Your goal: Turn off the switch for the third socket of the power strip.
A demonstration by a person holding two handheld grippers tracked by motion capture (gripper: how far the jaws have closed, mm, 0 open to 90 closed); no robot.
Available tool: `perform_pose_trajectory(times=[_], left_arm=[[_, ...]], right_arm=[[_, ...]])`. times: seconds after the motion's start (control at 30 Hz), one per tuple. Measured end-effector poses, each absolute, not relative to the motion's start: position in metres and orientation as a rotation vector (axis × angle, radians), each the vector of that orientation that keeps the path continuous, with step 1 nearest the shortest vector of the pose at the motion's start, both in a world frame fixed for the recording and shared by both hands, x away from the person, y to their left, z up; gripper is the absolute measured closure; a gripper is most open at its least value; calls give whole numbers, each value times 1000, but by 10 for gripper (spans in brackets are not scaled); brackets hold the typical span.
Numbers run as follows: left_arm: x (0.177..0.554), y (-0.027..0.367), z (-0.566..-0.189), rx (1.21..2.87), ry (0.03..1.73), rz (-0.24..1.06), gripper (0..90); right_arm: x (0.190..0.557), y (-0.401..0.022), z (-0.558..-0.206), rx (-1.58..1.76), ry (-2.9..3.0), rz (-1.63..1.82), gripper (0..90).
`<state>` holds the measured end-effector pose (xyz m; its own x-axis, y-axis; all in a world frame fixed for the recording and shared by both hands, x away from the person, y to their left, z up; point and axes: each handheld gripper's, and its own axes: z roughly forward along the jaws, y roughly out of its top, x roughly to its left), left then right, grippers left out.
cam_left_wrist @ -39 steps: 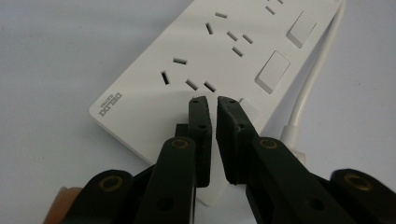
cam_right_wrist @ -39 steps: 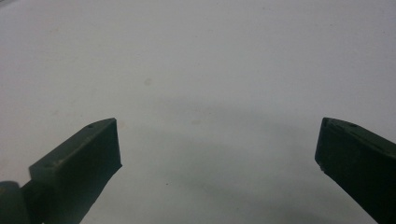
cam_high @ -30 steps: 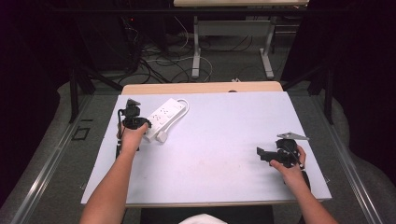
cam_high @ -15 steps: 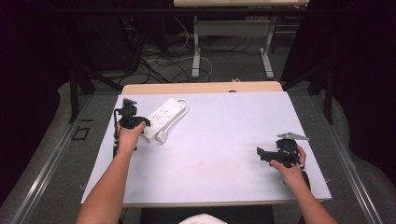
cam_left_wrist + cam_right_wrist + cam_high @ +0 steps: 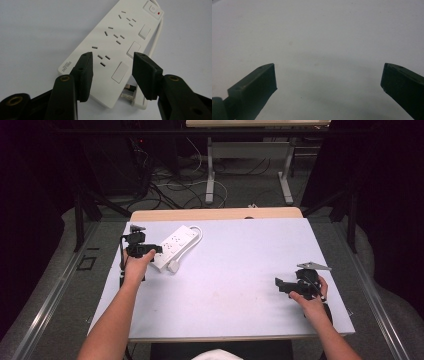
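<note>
White power strip (image 5: 117, 47) between parted left gripper (image 5: 112, 72) fingers.

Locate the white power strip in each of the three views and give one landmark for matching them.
High view: power strip lies at the table's far left, beside the left gripper.
Left gripper view: it fills the centre, running diagonally, open jaws either side of its near end.
Right gripper view: not in it.
Shared landmark: the pale table surface.

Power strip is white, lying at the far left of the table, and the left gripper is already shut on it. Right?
Not quite. The left gripper is open over the power strip, its jaws apart, as the left gripper view shows. The rest is right.
</note>
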<state>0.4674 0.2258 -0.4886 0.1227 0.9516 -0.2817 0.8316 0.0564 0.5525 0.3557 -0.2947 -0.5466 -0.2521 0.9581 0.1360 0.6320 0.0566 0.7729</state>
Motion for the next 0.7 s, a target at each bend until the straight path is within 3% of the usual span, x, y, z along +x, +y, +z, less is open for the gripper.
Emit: perform_pose_trajectory(times=[0.7], left_arm=[[449, 213, -475, 1824, 1551, 308, 409]], right_arm=[[355, -294, -546, 1591, 1919, 1056, 0]])
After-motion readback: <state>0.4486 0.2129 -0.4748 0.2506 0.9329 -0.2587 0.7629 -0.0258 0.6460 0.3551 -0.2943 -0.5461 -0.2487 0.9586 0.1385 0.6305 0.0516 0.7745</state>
